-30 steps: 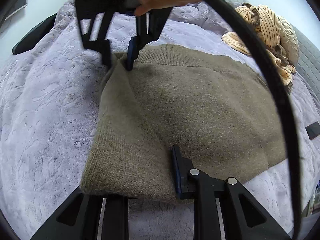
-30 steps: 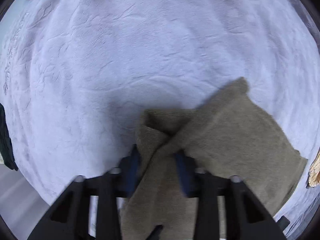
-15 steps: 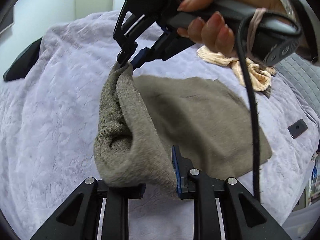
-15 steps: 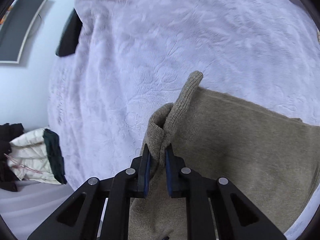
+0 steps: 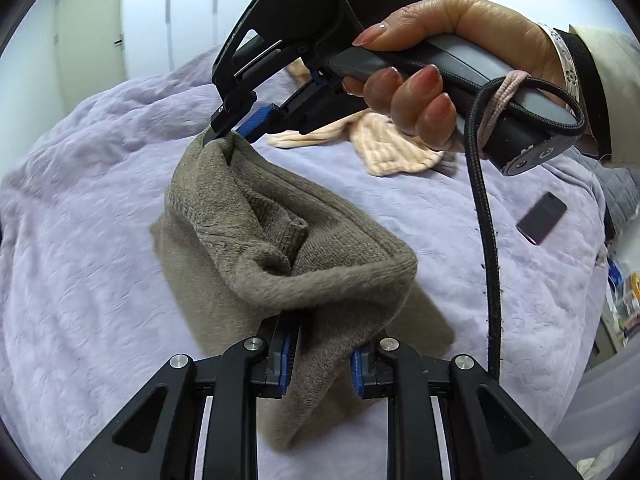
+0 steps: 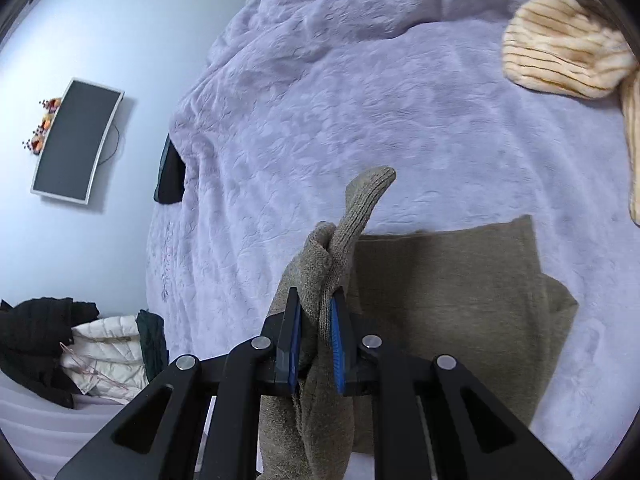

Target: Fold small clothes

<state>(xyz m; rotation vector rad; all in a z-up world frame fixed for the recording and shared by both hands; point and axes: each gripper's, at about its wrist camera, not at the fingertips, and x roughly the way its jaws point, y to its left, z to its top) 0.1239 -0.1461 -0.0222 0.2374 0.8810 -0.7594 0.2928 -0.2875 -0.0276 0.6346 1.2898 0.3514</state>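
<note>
An olive-brown knit sweater (image 5: 280,240) lies partly on the lilac bedspread (image 5: 80,260), one side lifted and folded over. My left gripper (image 5: 320,356) is shut on its near edge, the cloth bunched between the blue pads. My right gripper (image 5: 228,130), held by a hand, is shut on the far corner and holds it up above the bed. In the right wrist view the right gripper (image 6: 316,320) pinches a ribbed corner of the sweater (image 6: 440,300), which sticks up past the pads; the rest lies flat on the bed (image 6: 360,100).
A cream striped garment (image 5: 384,144) lies at the far side of the bed, also in the right wrist view (image 6: 560,60). A dark phone-like object (image 5: 542,218) lies at right. Clothes (image 6: 80,352) are piled beside the bed; a monitor (image 6: 76,140) hangs on the wall.
Both grippers have lifted the sweater's left edge higher off the bed and carried it to the right over the rest. The left gripper's jaws have closed in on the cloth.
</note>
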